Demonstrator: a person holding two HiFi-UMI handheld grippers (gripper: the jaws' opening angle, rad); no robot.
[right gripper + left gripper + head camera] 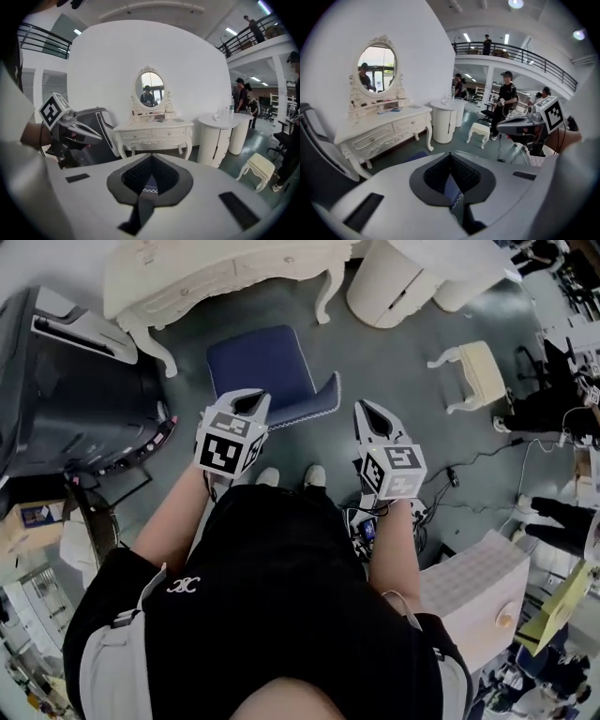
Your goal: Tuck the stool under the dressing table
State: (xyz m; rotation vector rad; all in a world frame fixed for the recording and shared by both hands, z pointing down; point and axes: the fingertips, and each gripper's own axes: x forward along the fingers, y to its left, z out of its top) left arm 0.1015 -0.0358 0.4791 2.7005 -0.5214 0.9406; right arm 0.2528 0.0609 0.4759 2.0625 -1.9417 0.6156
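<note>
Blue stool (261, 367) noted on floor before dressing table (187, 277), not yet tucked. Left gripper (246, 404) and right gripper (368, 416) clenched, empty, by its near edge. Cushion judged soft and frame stiff, so best pushed at the frame.

Black short-sleeved top (281, 596), small white emblem (183, 585) at its 9 o'clock, pale grey shoulder panels (108, 667), white shoes (268, 476) at 12 o'clock. Left gripper (247, 403) and right gripper (367, 412): pale grey shells, dark ribbed jaw linings, black-and-white marker cubes (228, 448)
</note>
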